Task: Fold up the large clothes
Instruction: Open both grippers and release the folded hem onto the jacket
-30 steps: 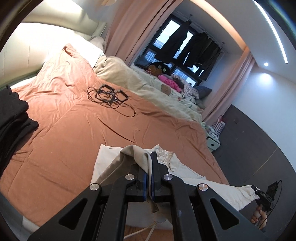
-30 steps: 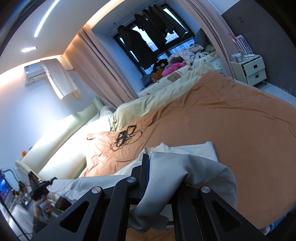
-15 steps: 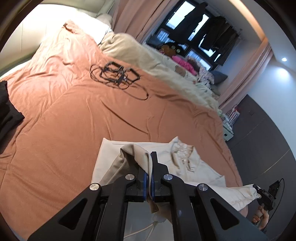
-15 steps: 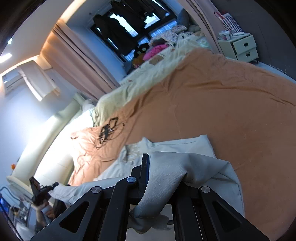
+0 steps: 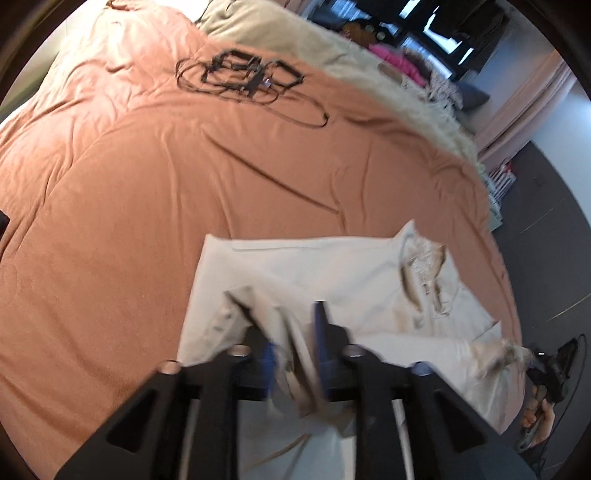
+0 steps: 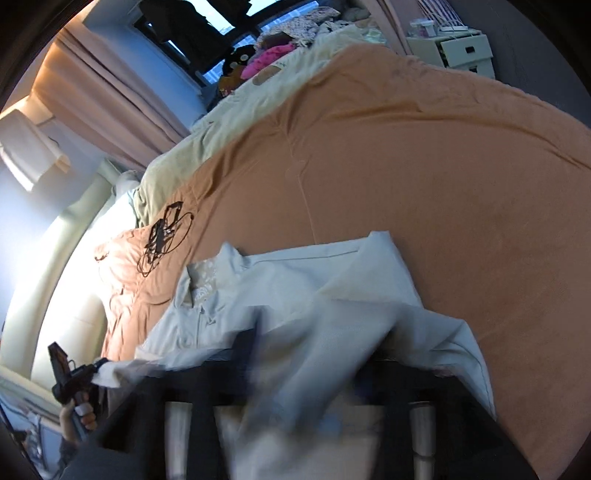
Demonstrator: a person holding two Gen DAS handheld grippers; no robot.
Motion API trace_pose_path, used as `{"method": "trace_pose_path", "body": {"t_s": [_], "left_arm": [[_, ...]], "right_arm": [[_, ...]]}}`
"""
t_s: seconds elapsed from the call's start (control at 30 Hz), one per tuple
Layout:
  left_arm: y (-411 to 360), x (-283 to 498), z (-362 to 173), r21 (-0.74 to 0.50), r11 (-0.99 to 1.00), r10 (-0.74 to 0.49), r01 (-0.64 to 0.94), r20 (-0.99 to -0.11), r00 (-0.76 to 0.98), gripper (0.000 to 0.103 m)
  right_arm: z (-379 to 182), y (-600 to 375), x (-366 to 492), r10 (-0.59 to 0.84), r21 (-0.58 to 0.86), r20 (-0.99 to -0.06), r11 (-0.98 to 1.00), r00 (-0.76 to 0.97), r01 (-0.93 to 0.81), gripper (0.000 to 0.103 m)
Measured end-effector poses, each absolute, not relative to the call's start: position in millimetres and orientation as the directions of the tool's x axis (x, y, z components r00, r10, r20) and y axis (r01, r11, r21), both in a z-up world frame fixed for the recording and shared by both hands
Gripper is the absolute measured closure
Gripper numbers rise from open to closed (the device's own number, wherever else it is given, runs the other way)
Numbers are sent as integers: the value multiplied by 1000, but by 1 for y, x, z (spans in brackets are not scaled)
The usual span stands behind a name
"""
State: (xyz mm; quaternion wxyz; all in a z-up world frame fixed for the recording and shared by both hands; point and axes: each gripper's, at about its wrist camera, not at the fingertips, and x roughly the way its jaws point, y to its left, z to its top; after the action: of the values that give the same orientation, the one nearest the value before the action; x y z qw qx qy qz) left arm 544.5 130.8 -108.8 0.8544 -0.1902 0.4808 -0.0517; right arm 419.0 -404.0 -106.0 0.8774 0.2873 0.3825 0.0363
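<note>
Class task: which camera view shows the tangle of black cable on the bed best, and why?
The left wrist view: the cable lies spread across the orange bedspread, loops and loose end distinct. The right wrist view shows the cable smaller, squeezed near the pillow end, its loops harder to separate.

A bed with an orange cover (image 5: pixel 147 206) carries a pale shirt (image 5: pixel 332 269) spread near its edge, a tangle of black cables (image 5: pixel 240 74) farther up, and a beige blanket (image 5: pixel 295 40) alongside.

Bedroom, big bed under a rust-orange cover (image 5: pixel 184 192).
Pale pink curtains (image 6: pixel 103 92) frame a dark window (image 6: pixel 221 33) with clothes hung before it; a white bedside cabinet (image 6: pixel 461 48) stands against the grey wall (image 5: pixel 554 229).
</note>
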Motion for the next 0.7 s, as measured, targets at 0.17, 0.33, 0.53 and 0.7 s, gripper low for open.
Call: {"method": "trace_pose_path", "body": {"t_s": [0.17, 0.33, 0.53, 0.7], "left_arm": [[131, 545, -91, -323, 940, -201, -105, -778, 595, 11], [125, 537, -78, -294, 951, -172, -93, -757, 630, 11], [96, 536, -91, -238, 971, -171, -32, -775, 609, 12], [63, 546, -113, -166, 986, -155, 31, -818, 553, 31]], "right_arm": [[-95, -396, 415, 257, 504, -636, 852, 728, 140, 28], [-92, -378, 418, 256, 466, -659, 877, 708, 116, 28], [-101, -340, 436, 243, 380, -725, 921, 644, 80, 28], [-118, -303, 457, 268, 352, -772, 935, 576, 36, 37]]}}
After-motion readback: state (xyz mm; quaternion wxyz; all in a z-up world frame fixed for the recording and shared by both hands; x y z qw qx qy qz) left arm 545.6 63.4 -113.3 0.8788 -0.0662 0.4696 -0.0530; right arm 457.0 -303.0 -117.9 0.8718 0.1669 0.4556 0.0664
